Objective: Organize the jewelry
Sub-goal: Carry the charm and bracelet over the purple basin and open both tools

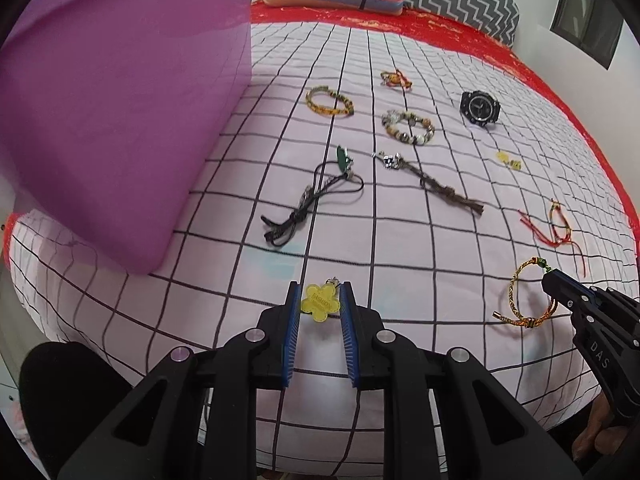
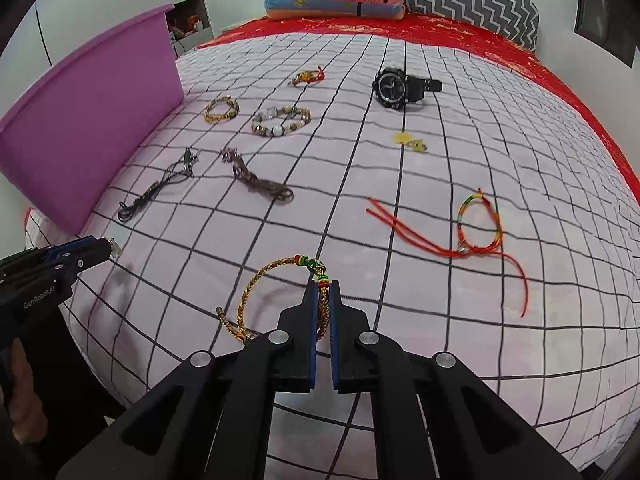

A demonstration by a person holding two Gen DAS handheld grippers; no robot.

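Braided cord bracelet; translucent plastic flower charm.

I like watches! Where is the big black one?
The chunky black wristwatch lies far back on the checked bedsheet, right of the beaded bracelet.

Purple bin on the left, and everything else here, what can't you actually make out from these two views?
- Purple bin: inside hidden by its own wall in both views; top cut off in the left wrist view.
- Yellow flower tag: small print under FASHION too tiny to read.
- Braided gold bracelet: part hidden behind the right gripper fingers.
- Small yellow charms: too small to identify.
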